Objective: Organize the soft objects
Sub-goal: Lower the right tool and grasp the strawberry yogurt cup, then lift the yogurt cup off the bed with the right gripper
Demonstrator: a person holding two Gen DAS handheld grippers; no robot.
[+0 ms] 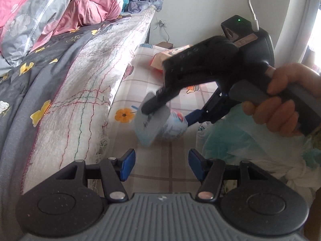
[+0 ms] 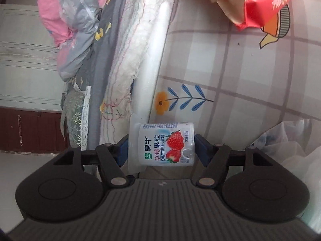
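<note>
We are holding the strawberry yogurt cup [image 2: 162, 144] on its side between the right gripper [image 2: 161, 146] fingers, just above the checked floor mat [image 2: 230, 64] beside the mattress edge [image 2: 128, 64], while the left gripper [image 1: 160, 164] is hanging with fingers wide and empty. We are judging this the carry step; next calls for a gentle set-down, the thin cup likely crushing easily. Open mat lies ahead, with the snack bag [image 2: 250, 2] beyond and plastic bags [image 1: 240, 140] crowding the right.
</note>
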